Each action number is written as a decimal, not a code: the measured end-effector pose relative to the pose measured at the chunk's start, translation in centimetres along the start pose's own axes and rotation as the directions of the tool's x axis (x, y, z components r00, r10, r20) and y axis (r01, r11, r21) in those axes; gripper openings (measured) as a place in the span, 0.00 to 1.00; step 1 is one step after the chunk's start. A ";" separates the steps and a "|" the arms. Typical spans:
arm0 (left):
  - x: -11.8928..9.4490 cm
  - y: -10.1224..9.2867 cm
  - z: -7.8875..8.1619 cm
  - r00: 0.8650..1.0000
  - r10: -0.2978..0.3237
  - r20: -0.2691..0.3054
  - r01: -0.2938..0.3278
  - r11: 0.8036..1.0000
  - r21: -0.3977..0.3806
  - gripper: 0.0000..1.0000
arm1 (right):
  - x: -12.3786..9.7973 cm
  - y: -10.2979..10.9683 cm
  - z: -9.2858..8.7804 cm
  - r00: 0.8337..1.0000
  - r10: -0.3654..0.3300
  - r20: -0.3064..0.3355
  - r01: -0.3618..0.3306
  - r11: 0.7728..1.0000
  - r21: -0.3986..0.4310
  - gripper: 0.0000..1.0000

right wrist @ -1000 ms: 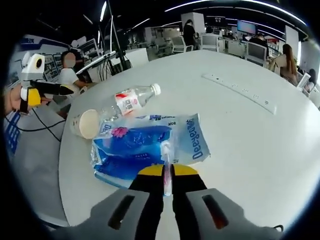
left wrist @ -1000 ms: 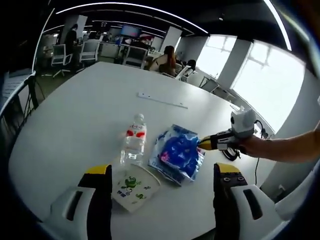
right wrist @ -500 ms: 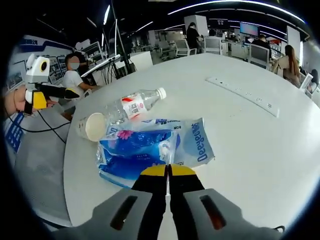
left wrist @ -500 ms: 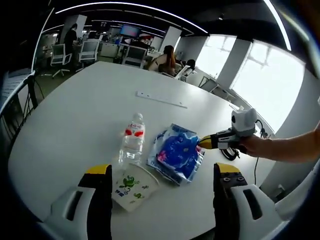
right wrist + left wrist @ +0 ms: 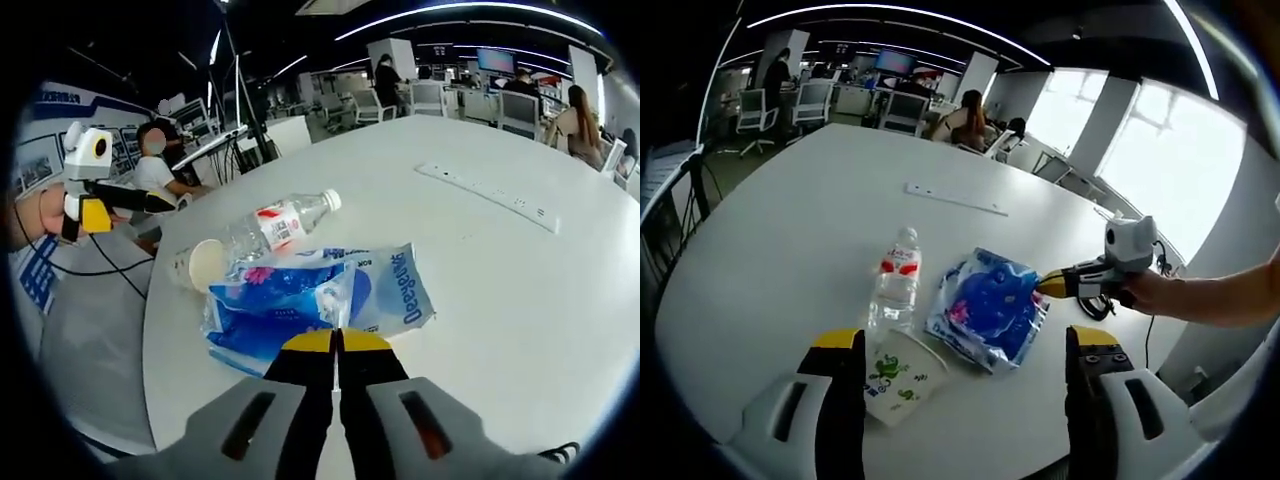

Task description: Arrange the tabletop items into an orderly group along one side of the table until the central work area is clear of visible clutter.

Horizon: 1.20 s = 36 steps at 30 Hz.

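Right gripper (image 5: 338, 345) is clenched shut at the edge of the blue plastic refill pouch (image 5: 315, 300), which sat lower-left in the right gripper view 1 s ago, now more centre. Clear plastic water bottle (image 5: 894, 288) & white paper cup (image 5: 895, 375) lie beside the pouch, lower centre of the left gripper view. Left gripper (image 5: 960, 355) hangs wide open above the white round table (image 5: 790, 230).

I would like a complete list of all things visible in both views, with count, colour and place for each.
Water bottle: one, clear with red-white label, lying on the table beside the bag.
Plastic bag: one, blue and white, next to the bottle, its edge at the right tongs.
Paper cup: one, white with green print, on its side near the bottle's base.
Power strip: one, white, farther across the table.
Table: one, white.
Left tongs: open.
Right tongs: shut on the bag's edge.
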<state>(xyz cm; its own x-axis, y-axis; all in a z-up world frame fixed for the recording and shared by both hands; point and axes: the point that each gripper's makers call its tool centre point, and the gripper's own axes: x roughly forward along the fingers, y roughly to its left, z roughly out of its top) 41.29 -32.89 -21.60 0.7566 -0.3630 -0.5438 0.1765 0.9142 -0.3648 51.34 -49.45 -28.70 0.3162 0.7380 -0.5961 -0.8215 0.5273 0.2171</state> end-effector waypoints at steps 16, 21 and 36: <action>1.3 -2.3 1.2 0.999 -0.050 0.008 0.050 0.999 0.015 0.79 | -2.8 1.4 2.8 0.994 -0.045 0.105 0.039 0.998 0.052 0.00; 1.7 -3.1 1.8 0.998 -0.065 0.009 0.064 0.998 0.026 0.75 | -3.8 1.7 3.4 0.988 -0.062 0.139 0.052 0.996 0.074 0.00; 4.6 -7.0 2.7 0.988 -0.143 -0.055 0.149 0.982 0.114 0.53 | -8.5 0.6 4.1 0.954 -0.174 0.244 0.133 0.975 0.176 0.00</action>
<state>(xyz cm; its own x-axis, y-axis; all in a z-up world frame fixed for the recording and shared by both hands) 45.23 -40.44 -19.54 0.6875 -0.4997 -0.5269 0.3580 0.8645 -0.3528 50.06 -53.72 -20.34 0.5605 0.7153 -0.4175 -0.6759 0.6863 0.2685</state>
